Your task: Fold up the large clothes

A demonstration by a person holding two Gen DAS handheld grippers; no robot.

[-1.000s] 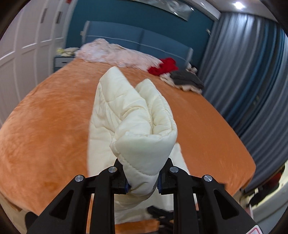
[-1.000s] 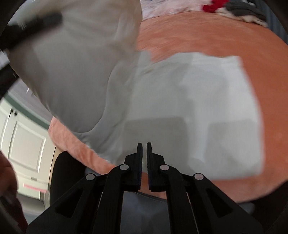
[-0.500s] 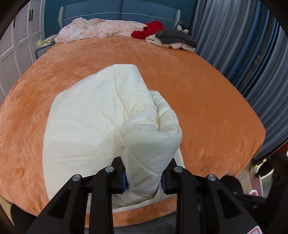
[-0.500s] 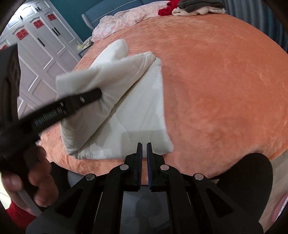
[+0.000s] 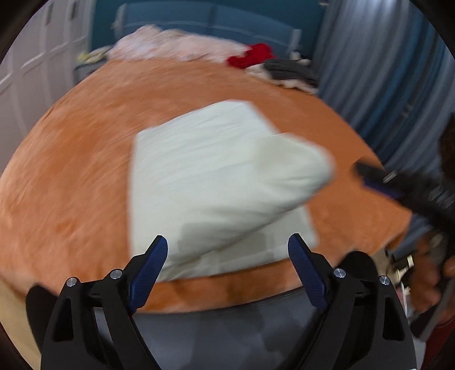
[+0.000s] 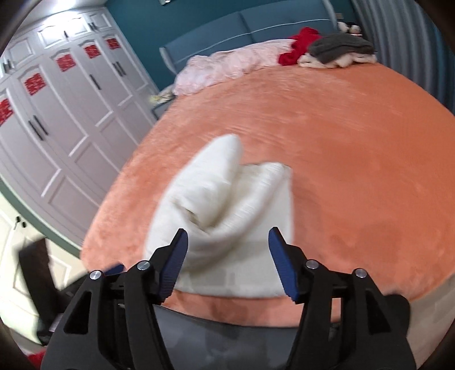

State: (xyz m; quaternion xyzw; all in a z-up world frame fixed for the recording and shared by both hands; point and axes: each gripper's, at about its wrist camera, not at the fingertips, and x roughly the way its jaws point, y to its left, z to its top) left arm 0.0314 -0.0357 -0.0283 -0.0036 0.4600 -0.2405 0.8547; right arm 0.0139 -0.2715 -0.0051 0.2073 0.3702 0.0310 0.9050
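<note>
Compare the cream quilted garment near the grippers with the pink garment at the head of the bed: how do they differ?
The cream quilted garment lies near the foot of the orange bed cover; the pink garment lies by the blue headboard. The cream one is partly folded, with one flap bulging up; the pink one is spread out and crumpled. Both rest on the cover, and no gripper touches either.

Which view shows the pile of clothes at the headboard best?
The right wrist view: the clothes pile is sharp, with pink, red and grey pieces distinct. The left wrist view shows the same pile smeared by motion blur.
</note>
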